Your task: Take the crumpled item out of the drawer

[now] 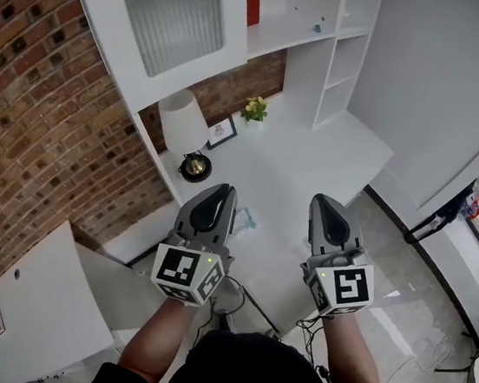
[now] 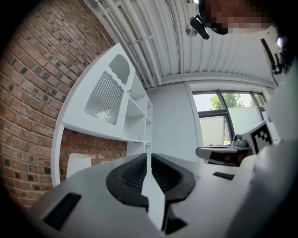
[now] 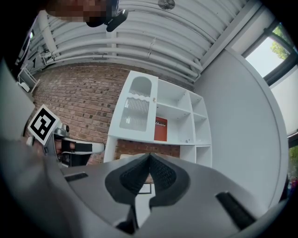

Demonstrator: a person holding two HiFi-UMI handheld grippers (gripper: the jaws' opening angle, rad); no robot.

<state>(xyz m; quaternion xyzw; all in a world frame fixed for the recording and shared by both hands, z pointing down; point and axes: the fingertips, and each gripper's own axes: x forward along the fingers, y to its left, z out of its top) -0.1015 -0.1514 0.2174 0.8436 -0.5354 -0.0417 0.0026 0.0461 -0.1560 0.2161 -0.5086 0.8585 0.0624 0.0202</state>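
In the head view my left gripper [image 1: 222, 189] and right gripper [image 1: 327, 199] are held side by side above the front of a white desk [image 1: 314, 157], both pointing away from me. Both are shut with nothing between the jaws, as the left gripper view [image 2: 148, 156] and the right gripper view [image 3: 149, 156] confirm. A small pale bluish crumpled thing [image 1: 245, 221] lies on the desk top just right of the left gripper's tip. No open drawer shows clearly; my arms and the grippers hide the desk's front edge.
A white hutch with shelves [image 1: 313, 30] and a ribbed-glass door [image 1: 171, 11] stands against the brick wall [image 1: 31, 115]. On the desk are a white lamp [image 1: 183, 122], a black round object [image 1: 195, 168], a small frame [image 1: 223, 131] and a yellow plant [image 1: 254, 108]. A white panel [image 1: 40, 309] stands open at lower left.
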